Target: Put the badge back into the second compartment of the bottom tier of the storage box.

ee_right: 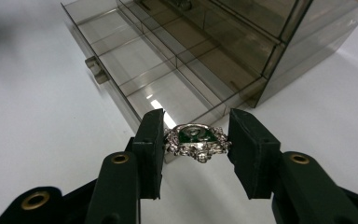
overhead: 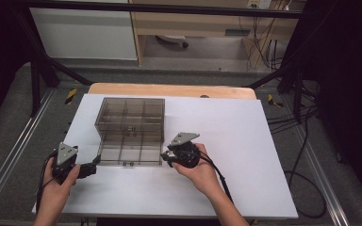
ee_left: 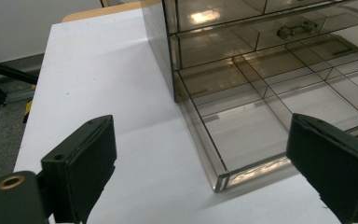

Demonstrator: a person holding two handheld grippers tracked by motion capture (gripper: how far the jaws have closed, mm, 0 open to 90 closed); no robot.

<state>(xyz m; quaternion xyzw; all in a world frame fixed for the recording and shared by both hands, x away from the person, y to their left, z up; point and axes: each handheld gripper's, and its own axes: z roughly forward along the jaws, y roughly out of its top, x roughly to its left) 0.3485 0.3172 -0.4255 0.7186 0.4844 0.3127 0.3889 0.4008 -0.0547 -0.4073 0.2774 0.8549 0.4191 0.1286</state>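
Observation:
A smoky clear drawer cabinet (overhead: 129,115) stands on the white table (overhead: 226,141), its bottom drawer (overhead: 129,153) pulled out toward me. My right gripper (ee_right: 196,149) is shut on a silver brooch with a green stone (ee_right: 196,139), held just above the drawer's (ee_right: 135,70) near corner. In the high view the right gripper (overhead: 166,157) sits at the drawer's front right. My left gripper (ee_left: 203,140) stands wide open, with the drawer's (ee_left: 242,126) front left corner between its jaws but untouched. From above, the left gripper (overhead: 94,165) lies low beside that corner.
The drawer is split into several empty compartments and has a small handle (ee_right: 95,67) on its front. A wooden table edge (overhead: 169,89) runs behind the white sheet. Black frame posts (overhead: 35,80) and floor cables (overhead: 306,155) flank the table.

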